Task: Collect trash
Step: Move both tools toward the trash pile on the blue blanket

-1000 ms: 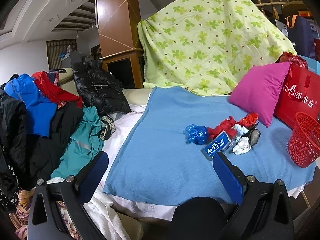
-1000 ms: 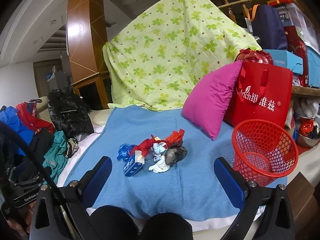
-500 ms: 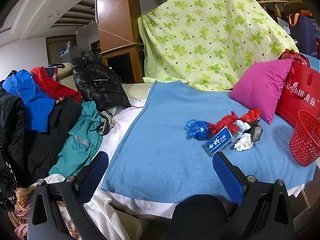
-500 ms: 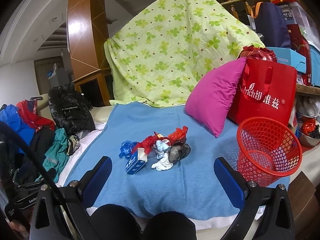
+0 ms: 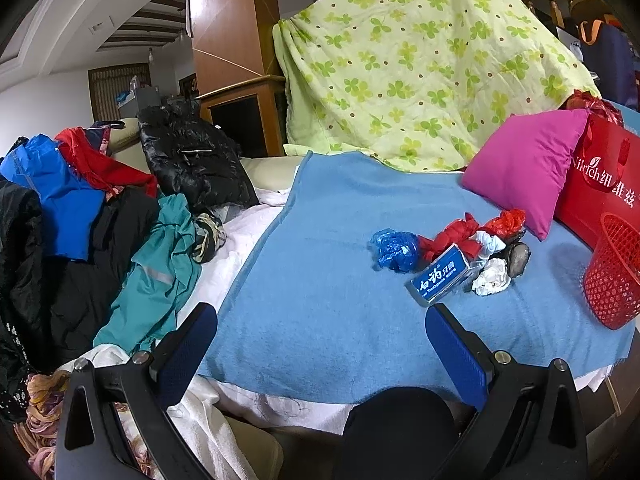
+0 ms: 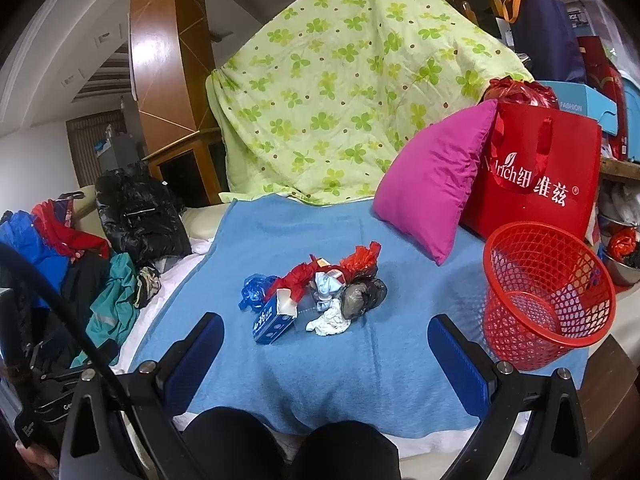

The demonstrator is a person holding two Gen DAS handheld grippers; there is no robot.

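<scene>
Far to the left, a heap of clothes (image 5: 92, 216) slumps over the edge of the bed, with a black puffer jacket (image 5: 192, 160) behind it; none of it looks like part of the job, and it crowds that side, so there is little free room there. Next comes the blue blanket (image 5: 320, 300) spread flat across the bed, a clear soft field with a broad bare strip along its near edge.

The left tongs (image 5: 320, 344) hover above that near edge, spread wide and holding nothing, aimed a little left of the litter. The trash pile (image 6: 320, 292) sits bunched near the middle of the blanket: a crumpled blue plastic bag (image 6: 254, 290) at its left, a blue toothpaste box (image 6: 274, 320) nearest the tongs, red wrappers (image 6: 320, 270) at the far side, a white tissue wad (image 6: 330, 322) and a grey crumpled lump (image 6: 362, 294) at the right. Gathered like that, each piece can probably be picked off from the near side without reaching over the others.

The right tongs (image 6: 324, 348) also stand wide and empty, near the blanket's front edge and pointed almost straight at the pile. A pink pillow (image 6: 432, 188) leans behind on the right against a red shopping bag (image 6: 540, 184). The red mesh basket (image 6: 548, 340) stands tilted at the blanket's right edge, its mouth open toward the pile, with open blanket between them for a short carry; being so close to the edge, it could tip if bumped.
</scene>
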